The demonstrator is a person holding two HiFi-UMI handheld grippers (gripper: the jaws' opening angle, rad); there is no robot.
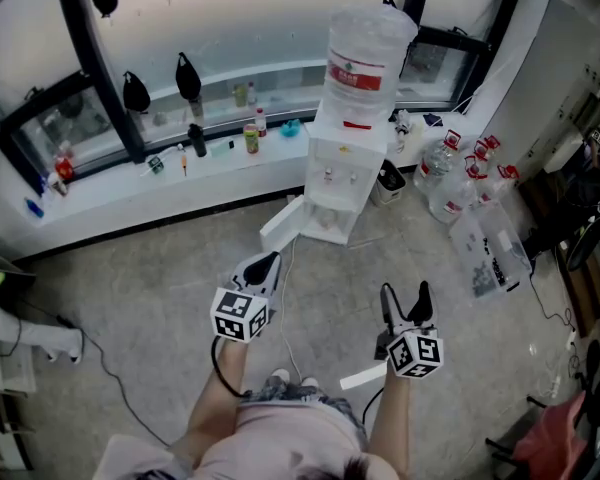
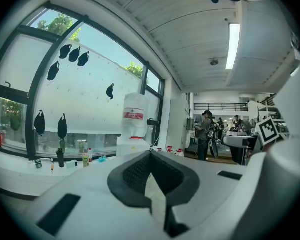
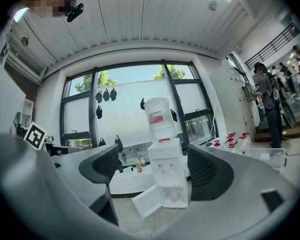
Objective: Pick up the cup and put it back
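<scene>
Room: grey concrete floor (image 1: 160, 298), curved window ledge (image 1: 110, 193) with small bottles, water dispenser (image 1: 345, 158) ahead, its low door (image 1: 282, 226) swung open
Cup: not clearly seen; pale shape (image 3: 172, 198) in the open lower compartment may be it, well apart from both grippers
Left gripper (image 2: 150, 153): jaws together, nothing clearly held
Right gripper (image 3: 152, 166): jaws wide, empty, dispenser framed between them
Risk: a misjudged reach into the compartment could tip the cup; the open door could catch a jaw; floor cable (image 1: 292, 313) could snag feet

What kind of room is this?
Probably a workplace, like an office or workshop: a water dispenser with a big bottle on top stands by the window ledge, and spare water jugs sit on the bare floor beside it.
</scene>
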